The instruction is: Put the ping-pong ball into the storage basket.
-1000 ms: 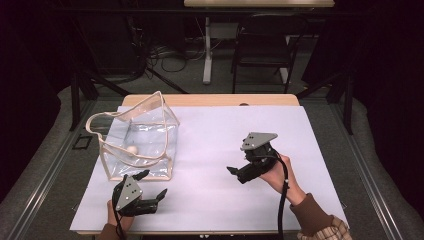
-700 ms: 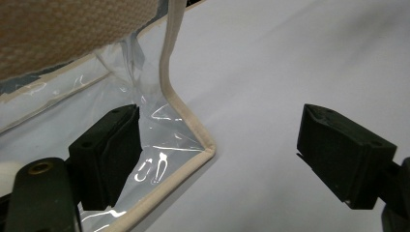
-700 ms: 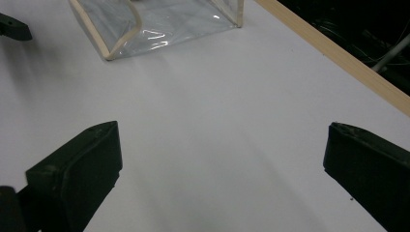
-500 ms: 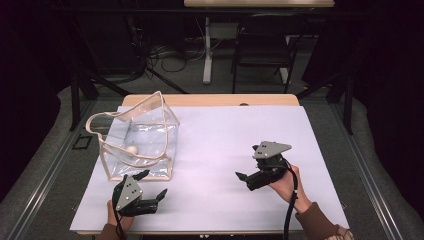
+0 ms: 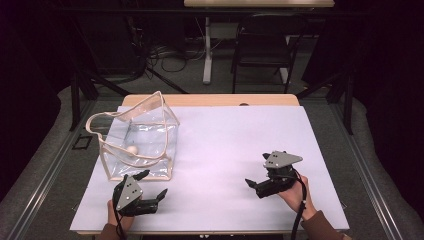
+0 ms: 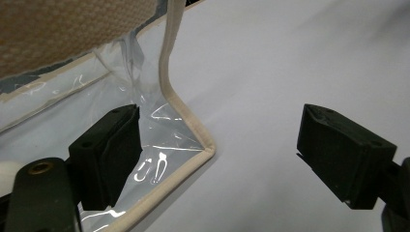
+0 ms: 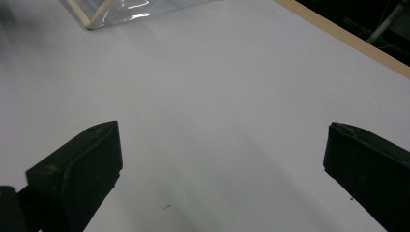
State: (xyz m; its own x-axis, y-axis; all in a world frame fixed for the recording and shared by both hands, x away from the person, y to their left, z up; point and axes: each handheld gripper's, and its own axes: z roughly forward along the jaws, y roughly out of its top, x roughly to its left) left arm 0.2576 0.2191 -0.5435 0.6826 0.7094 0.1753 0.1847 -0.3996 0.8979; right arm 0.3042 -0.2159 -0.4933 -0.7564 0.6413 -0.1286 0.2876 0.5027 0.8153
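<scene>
A clear bag (image 5: 137, 142) stands at the table's (image 5: 225, 140) left with a small ball (image 5: 132, 149) inside; both tools, left (image 5: 150, 192) and right (image 5: 255, 186), rest with jaws apart, holding nothing, so any job looks finished or unstarted. The left gripper view shows that tool's jaw just beside the bag's trimmed corner (image 6: 205, 147), closeness the high view blurs.

Dark room, black surroundings. Grey carpeted floor (image 5: 40, 175) around the wood-edged table with white top sheet (image 5: 240, 135). Behind it: black metal-frame chair (image 5: 262, 47), white desk leg (image 5: 206, 50), tangle of dark cables (image 5: 160, 52) on floor.
</scene>
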